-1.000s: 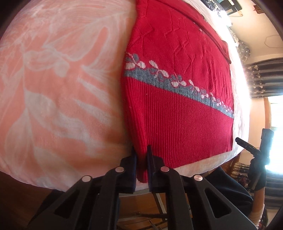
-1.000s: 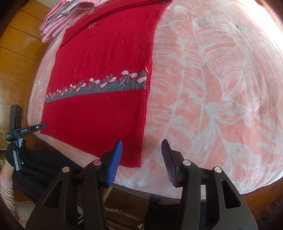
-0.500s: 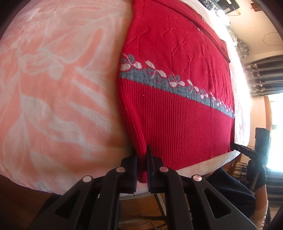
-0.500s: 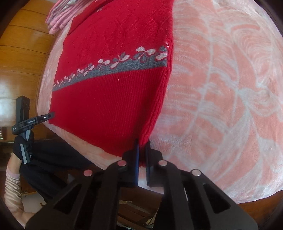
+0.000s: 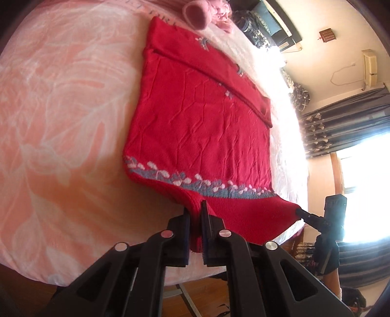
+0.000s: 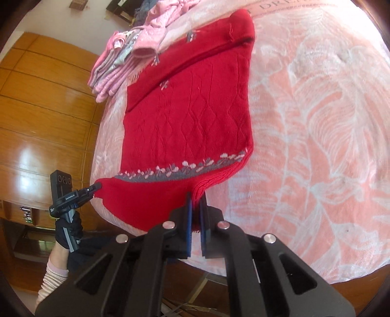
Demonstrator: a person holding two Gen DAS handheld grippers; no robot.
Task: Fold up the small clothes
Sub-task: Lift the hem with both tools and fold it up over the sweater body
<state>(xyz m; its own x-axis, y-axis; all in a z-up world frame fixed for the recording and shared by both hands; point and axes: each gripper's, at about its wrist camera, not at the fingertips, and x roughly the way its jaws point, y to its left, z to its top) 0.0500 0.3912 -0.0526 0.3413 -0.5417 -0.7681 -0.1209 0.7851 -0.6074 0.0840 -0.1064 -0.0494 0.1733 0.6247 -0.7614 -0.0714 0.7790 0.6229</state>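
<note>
A red knit sweater [image 5: 202, 126] with a grey and white flower band lies on a pink leaf-print blanket [image 5: 61, 122]. My left gripper [image 5: 195, 214] is shut on the hem's left corner, which is raised off the blanket. My right gripper [image 6: 196, 202] is shut on the hem's right corner [image 6: 202, 187], also lifted. Each gripper shows in the other's view: the right gripper [image 5: 298, 211] at the far hem corner, the left gripper [image 6: 97, 187] likewise. The sweater [image 6: 187, 117] has its sleeves folded across the top.
A pile of pink and striped clothes [image 6: 131, 51] sits beyond the sweater's collar; its pink cuff [image 5: 195, 12] shows in the left view. A wooden wall [image 6: 43, 117] stands on one side, curtains and a bright window [image 5: 353, 151] on the other. The blanket's near edge runs just under both grippers.
Both grippers have lifted the hem corners up off the blanket and pulled back, so more of the sweater and the clothes pile shows. The right gripper went from open to shut on the hem.
</note>
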